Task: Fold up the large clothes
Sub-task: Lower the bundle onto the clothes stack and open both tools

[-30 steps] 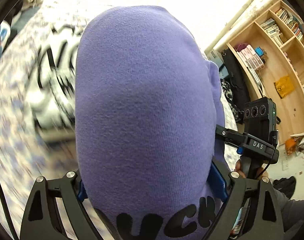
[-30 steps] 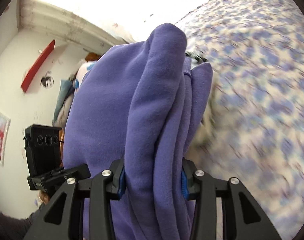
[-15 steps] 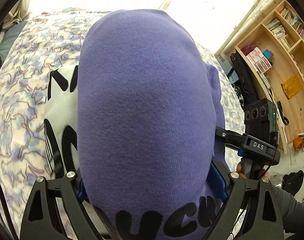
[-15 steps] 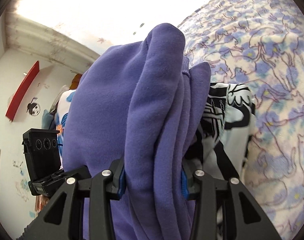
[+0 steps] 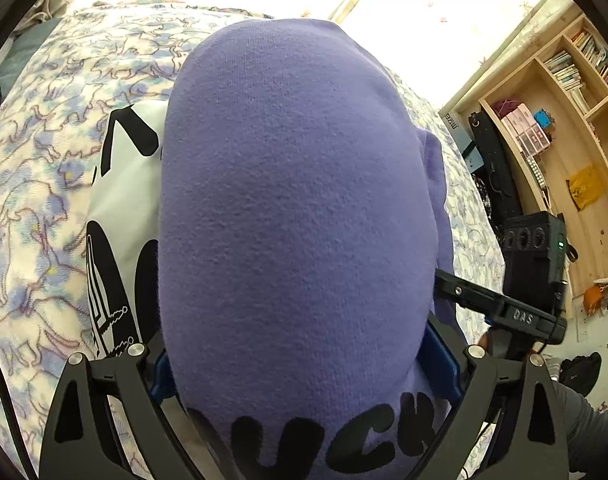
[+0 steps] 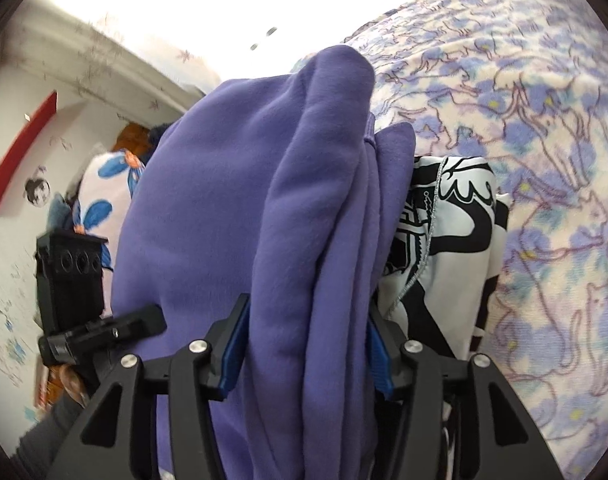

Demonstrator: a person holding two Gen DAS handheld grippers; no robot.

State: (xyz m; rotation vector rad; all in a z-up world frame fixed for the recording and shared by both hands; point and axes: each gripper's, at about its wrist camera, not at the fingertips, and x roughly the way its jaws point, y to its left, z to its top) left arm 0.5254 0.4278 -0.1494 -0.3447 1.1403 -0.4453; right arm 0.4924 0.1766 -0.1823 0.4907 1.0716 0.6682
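A folded purple sweatshirt with black lettering fills the left wrist view, bulging over my left gripper, which is shut on it. In the right wrist view the same purple sweatshirt hangs in thick folds between the blue pads of my right gripper, which is shut on it. Both grippers hold it above a folded white garment with black print, which lies on the bed and also shows in the right wrist view. The fingertips are hidden by the cloth.
The bed has a floral blue and cream blanket. A wooden bookshelf stands at the right of the left wrist view. A pile of other clothes lies by the wall. The other gripper's body is close by.
Both grippers have carried the purple sweatshirt over the bed, and the white and black garment has come into clear view beneath it. The grip has not changed.
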